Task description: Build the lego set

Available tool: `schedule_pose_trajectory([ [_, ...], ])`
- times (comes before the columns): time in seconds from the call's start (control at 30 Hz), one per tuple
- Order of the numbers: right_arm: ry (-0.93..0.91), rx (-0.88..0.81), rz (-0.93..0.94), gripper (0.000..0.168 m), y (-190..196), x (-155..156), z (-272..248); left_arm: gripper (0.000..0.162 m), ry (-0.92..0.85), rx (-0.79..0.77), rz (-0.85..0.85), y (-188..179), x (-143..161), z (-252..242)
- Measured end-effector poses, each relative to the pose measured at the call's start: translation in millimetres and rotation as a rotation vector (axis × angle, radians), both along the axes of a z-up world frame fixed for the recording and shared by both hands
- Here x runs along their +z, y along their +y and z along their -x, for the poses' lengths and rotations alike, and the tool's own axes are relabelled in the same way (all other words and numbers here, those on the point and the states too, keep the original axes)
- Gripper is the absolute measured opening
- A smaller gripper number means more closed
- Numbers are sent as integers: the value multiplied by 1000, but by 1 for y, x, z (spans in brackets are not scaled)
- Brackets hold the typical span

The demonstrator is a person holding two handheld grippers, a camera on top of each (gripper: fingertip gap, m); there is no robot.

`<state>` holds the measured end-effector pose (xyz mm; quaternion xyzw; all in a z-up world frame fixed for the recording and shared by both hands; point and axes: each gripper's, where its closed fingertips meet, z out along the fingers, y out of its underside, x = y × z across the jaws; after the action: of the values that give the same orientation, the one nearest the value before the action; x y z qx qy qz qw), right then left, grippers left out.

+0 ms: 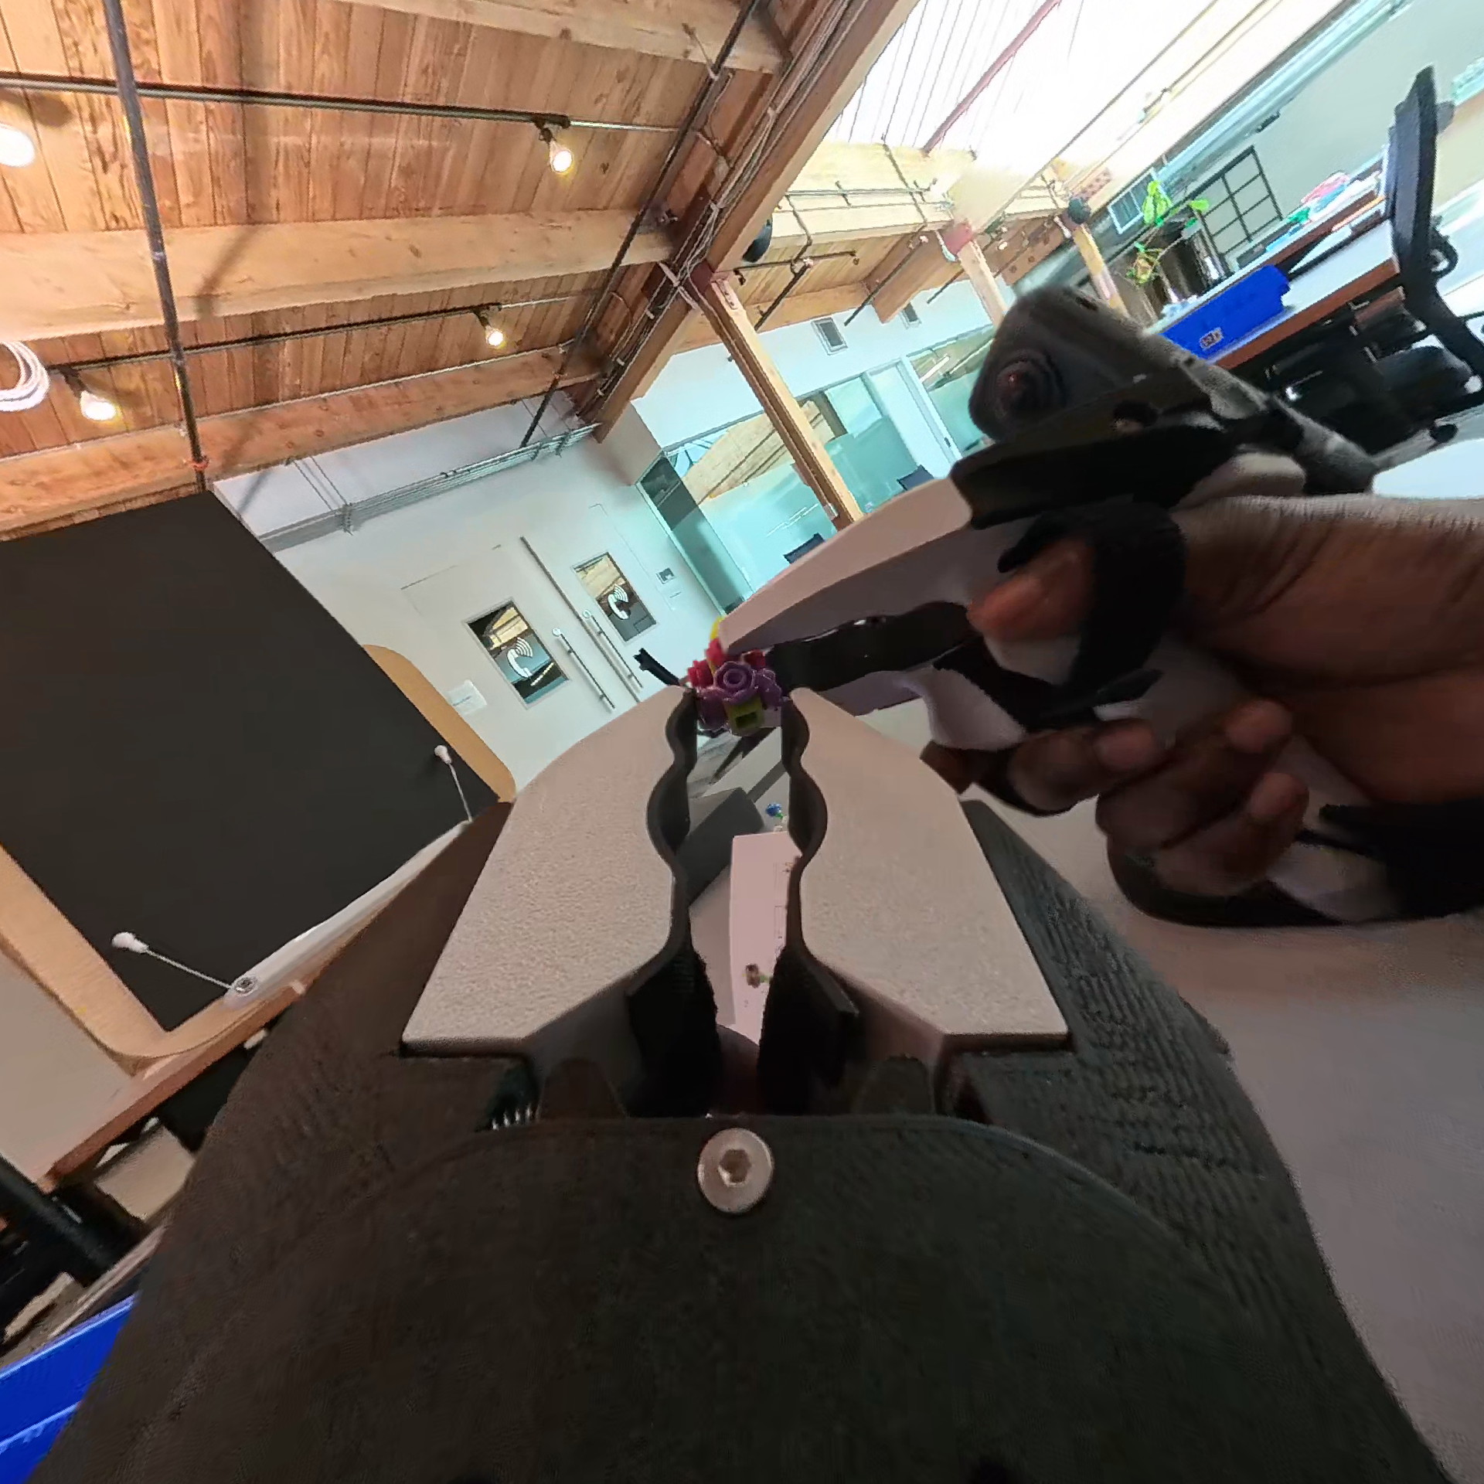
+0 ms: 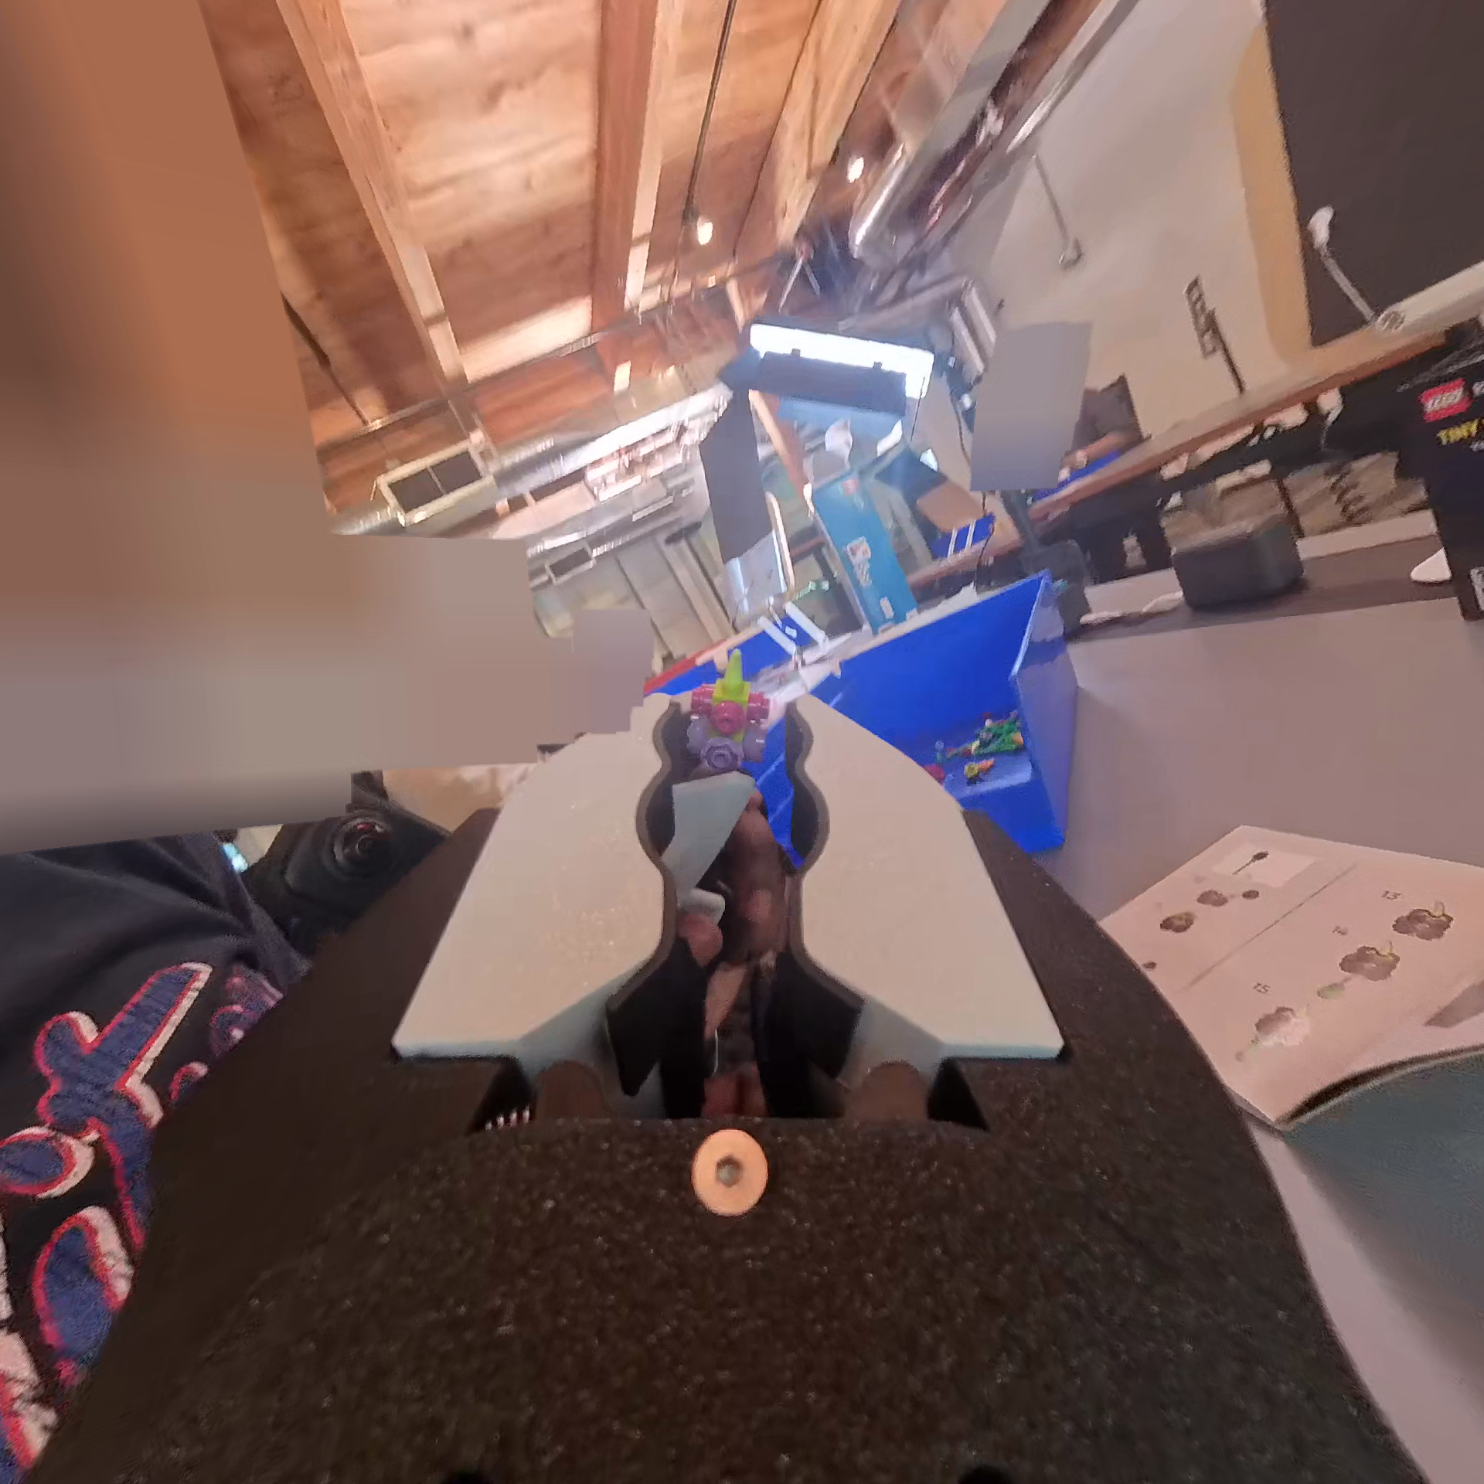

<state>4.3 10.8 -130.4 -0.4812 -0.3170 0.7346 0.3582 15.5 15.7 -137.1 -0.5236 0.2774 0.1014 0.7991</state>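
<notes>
A small lego flower cluster [image 1: 735, 697] of purple and magenta blossoms on a lime green piece sits between the tips of my left gripper [image 1: 736, 711], which is shut on it and holds it above the grey table. My right gripper [image 1: 751, 652], held by a hand [image 1: 1285, 642], comes in from the right, and its tips close on the top of the same cluster. In the right wrist view the cluster [image 2: 727, 727] sits between the tips of the right gripper [image 2: 729, 719], with a lime green spike on top. A left finger [image 2: 707, 811] shows just below it.
A blue bin [image 2: 1044, 691] with loose lego pieces stands on the grey table [image 2: 1253, 699] ahead of the right gripper. An open instruction booklet [image 2: 1285, 947] lies to its right. A black lego box [image 2: 1453, 466] stands at the far right. A white sheet [image 1: 755, 907] lies under the left gripper. My left and right fingertips are right by each other.
</notes>
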Motion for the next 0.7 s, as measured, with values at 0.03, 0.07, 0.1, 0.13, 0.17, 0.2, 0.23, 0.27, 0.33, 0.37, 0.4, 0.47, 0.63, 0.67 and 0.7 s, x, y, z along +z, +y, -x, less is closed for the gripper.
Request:
schedule_pose_trajectory([
  [0.03,-26,17,-6,29,1,-1,0,20,13,4,-3,-1,0,2],
  [0.07,-46,30,-6,33,1,-3,-1,20,33,3,-4,-1,-2,3],
  [0.1,-61,39,-5,35,2,-3,-2,20,54,4,-6,-2,-3,3],
  [0.13,-75,47,-7,35,3,-4,-2,20,79,11,-7,-2,-4,4],
  [0.17,-90,57,-14,35,2,-6,-2,20,111,17,-5,-2,-7,4],
  [0.2,-106,68,-27,33,1,-7,-2,20,141,21,-1,-2,-10,4],
  [0.23,-119,74,-46,29,-1,-8,-2,20,164,17,4,-2,-13,3],
  [0.27,-123,74,-70,21,-2,-9,-2,20,183,8,9,-3,-16,1],
  [0.33,-153,52,-120,7,-2,-12,-2,20,203,-4,13,-4,-20,0],
  [0.37,-171,44,-147,5,-2,-14,-1,20,207,-10,17,-5,-21,-1],
  [0.4,-190,42,-165,5,-1,-16,-1,20,207,-17,27,-5,-23,-1],
  [0.47,-211,48,-190,5,-3,-18,-1,20,195,-35,40,-5,-26,-1],
  [0.63,-223,109,-145,16,-2,-20,-1,20,172,-73,30,-7,-25,-2],
  [0.67,-222,136,-128,21,-3,-20,-1,20,169,-69,30,-6,-26,-2],
  [0.7,-225,172,-107,24,-6,-21,-1,20,169,-56,34,-4,-27,0],
])
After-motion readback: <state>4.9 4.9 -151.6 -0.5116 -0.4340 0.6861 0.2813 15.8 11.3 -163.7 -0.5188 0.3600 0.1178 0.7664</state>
